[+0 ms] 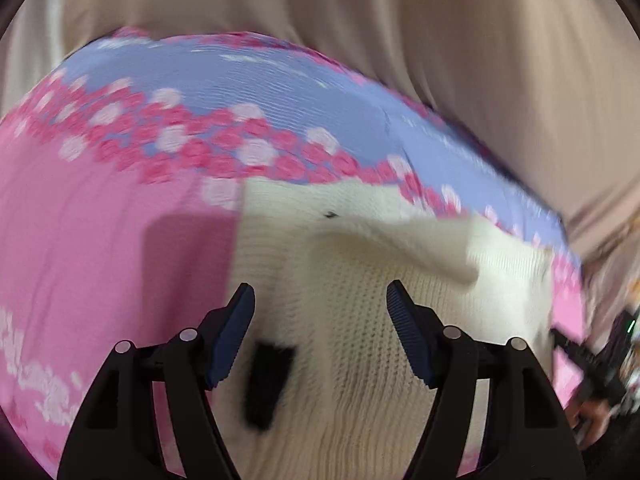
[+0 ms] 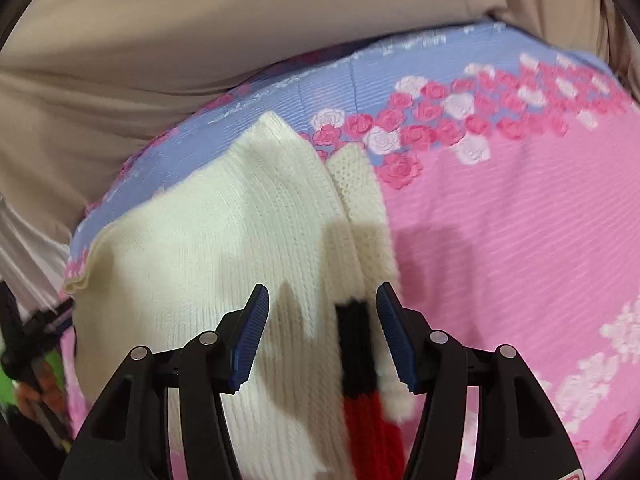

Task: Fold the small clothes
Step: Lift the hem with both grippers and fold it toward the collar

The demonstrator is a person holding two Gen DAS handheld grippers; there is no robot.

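A cream knitted garment lies on a pink and lilac flowered cloth. In the left wrist view a fold of it rises in the middle and a black patch shows near the fingers. My left gripper is open just above the knit. In the right wrist view the same garment lies partly folded, with a black and red stripe near its right edge. My right gripper is open over that stripe and holds nothing.
The flowered cloth covers the work surface and has beige fabric behind it. The other gripper shows at the right edge of the left wrist view and at the left edge of the right wrist view.
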